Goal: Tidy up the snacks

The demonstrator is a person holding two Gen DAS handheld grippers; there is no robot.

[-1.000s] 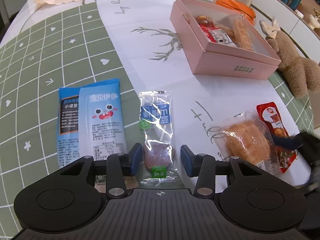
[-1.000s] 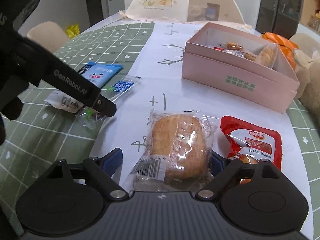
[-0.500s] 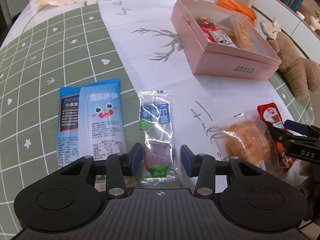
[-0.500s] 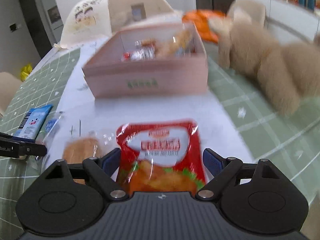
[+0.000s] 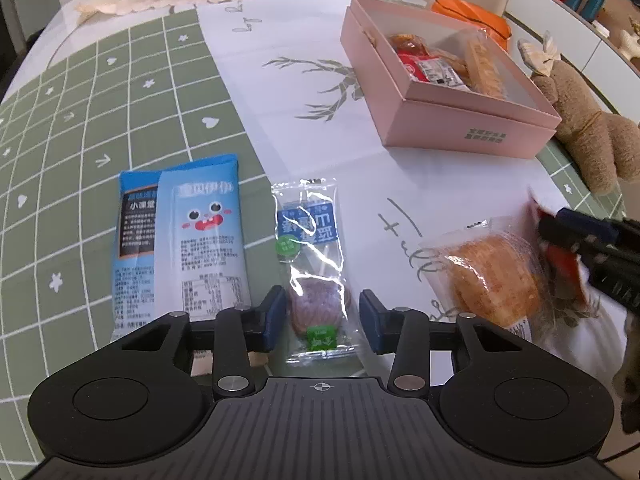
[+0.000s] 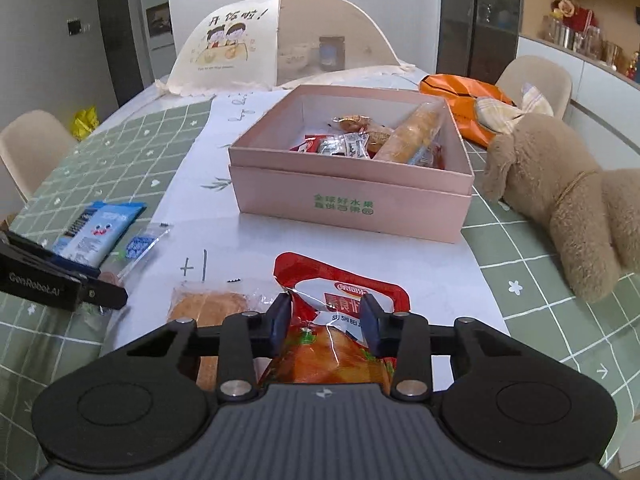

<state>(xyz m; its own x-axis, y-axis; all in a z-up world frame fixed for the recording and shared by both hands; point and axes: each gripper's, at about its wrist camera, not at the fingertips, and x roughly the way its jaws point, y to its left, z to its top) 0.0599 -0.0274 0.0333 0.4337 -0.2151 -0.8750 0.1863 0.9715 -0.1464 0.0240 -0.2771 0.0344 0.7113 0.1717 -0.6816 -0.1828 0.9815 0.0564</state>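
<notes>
Right gripper (image 6: 325, 316) jaws just closing, pinching red snack pouch (image 6: 340, 304). Left gripper (image 5: 323, 322) open, straddling clear-wrapped purple pastry (image 5: 316, 308), lower centre. Risk: slick film crumples, pouch slips before pink box (image 6: 352, 204).

A clear-wrapped purple pastry (image 5: 316, 304) is straddled, untouched, by the left gripper (image 5: 323, 322), with a blue snack packet (image 5: 180, 240) beside it and a pink box (image 5: 448, 92) beyond.

Black left gripper (image 5: 323, 322), blue pads, silver screws; right gripper (image 6: 325, 318) alike
</notes>
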